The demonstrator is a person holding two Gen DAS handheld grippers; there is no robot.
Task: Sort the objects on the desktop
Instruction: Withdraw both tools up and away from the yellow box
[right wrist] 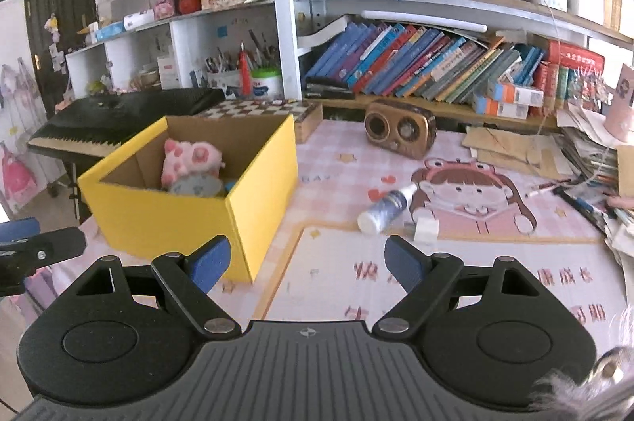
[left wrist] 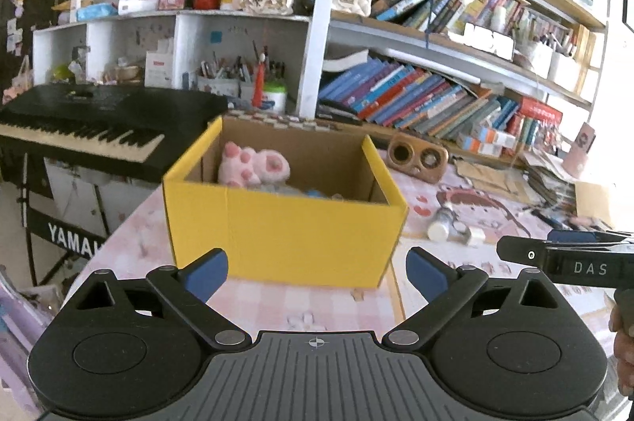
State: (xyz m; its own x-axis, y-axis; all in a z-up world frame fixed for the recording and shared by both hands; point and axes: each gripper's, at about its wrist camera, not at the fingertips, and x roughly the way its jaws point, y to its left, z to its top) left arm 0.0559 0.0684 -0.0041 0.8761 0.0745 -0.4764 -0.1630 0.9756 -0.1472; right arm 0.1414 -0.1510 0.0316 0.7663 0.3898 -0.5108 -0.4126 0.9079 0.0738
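The blue fingers (left wrist: 208, 274) of the left gripper (left wrist: 317, 274) stand wide apart with nothing between them; the right gripper (right wrist: 308, 264) is likewise spread and empty. In the left wrist view, the yellow box (left wrist: 285, 223) sits at frame centre on the pink desk mat (left wrist: 317, 306), holding a pink plush toy (left wrist: 253, 165). In the right wrist view, the box lies centre left; a white bottle (right wrist: 386, 209) lies on its side right of centre, just beside a small white cube (right wrist: 426, 229). A brown speaker (right wrist: 400, 134) stands above them.
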